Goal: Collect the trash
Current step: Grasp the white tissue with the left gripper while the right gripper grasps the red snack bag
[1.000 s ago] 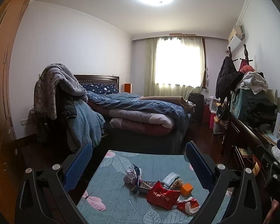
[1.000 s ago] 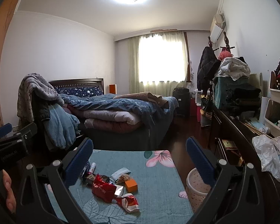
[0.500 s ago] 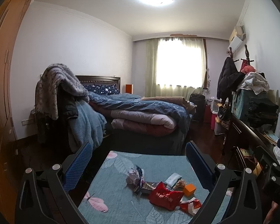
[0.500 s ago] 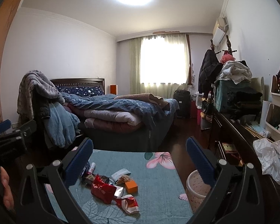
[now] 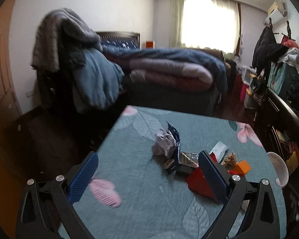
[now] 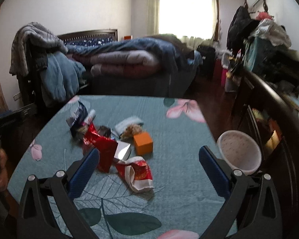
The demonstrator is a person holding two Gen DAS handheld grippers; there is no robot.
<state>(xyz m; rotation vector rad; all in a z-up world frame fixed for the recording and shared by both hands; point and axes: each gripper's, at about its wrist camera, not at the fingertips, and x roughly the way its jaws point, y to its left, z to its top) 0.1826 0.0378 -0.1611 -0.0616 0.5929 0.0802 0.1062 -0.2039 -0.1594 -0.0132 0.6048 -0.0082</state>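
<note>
- Both pairs of fingers stand spread wide with nothing between them: the left gripper and right gripper hang above the table.
- Teal flowered cloth covers the table; the bed lies beyond it.
- Just off the table's right edge sits a pale bin.
- Trash lies clustered mid-table: a red packet, a torn red wrapper nearest the right gripper, an orange box, a dark foil bag, and a crumpled tissue.

No legible text anywhere — print on red wrapper too blurred.
</note>
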